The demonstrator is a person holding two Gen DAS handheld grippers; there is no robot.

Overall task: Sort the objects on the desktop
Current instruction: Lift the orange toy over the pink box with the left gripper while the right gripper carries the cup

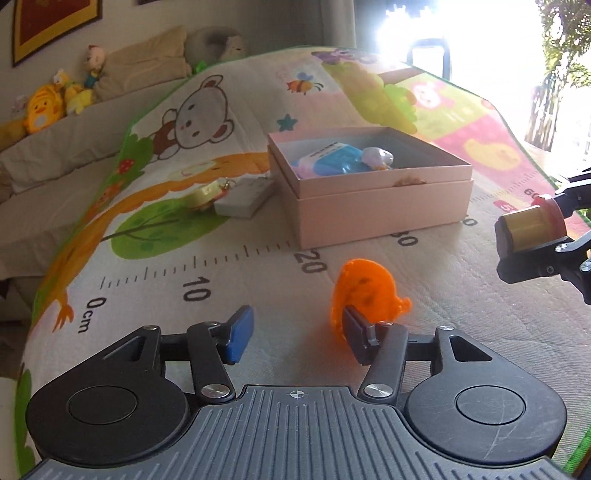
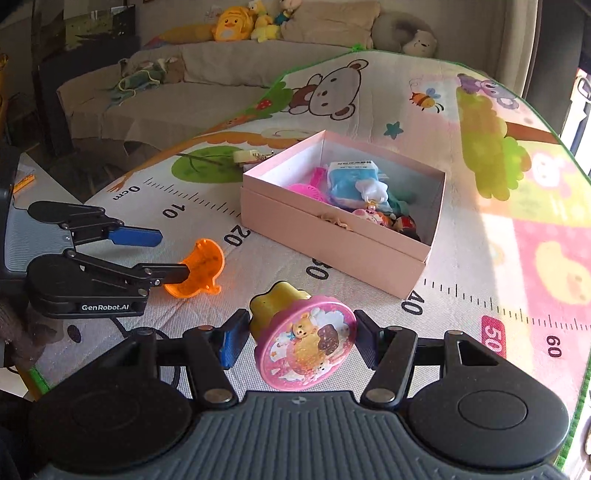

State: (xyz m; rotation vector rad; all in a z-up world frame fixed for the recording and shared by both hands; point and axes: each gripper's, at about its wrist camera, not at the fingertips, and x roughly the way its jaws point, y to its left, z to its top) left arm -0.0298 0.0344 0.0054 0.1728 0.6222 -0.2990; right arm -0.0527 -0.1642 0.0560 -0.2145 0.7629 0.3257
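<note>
A pink box [image 1: 384, 206] [image 2: 332, 236] stands open on the play mat and holds several small toys. My left gripper [image 1: 295, 332] [image 2: 170, 254] is open. An orange plastic toy [image 1: 364, 291] [image 2: 201, 267] lies on the mat against its right finger. My right gripper [image 2: 295, 339] is shut on a yellow stamp toy with a pink round base [image 2: 303, 343], held above the mat. The same toy shows at the right edge of the left wrist view [image 1: 532, 225].
A cream keychain [image 1: 207, 194] [image 2: 251, 155] and a white flat case [image 1: 245, 199] lie left of the box. The mat [image 1: 184, 258] covers the table. A sofa with plush toys [image 2: 240, 26] stands behind. The table edge is close on the left.
</note>
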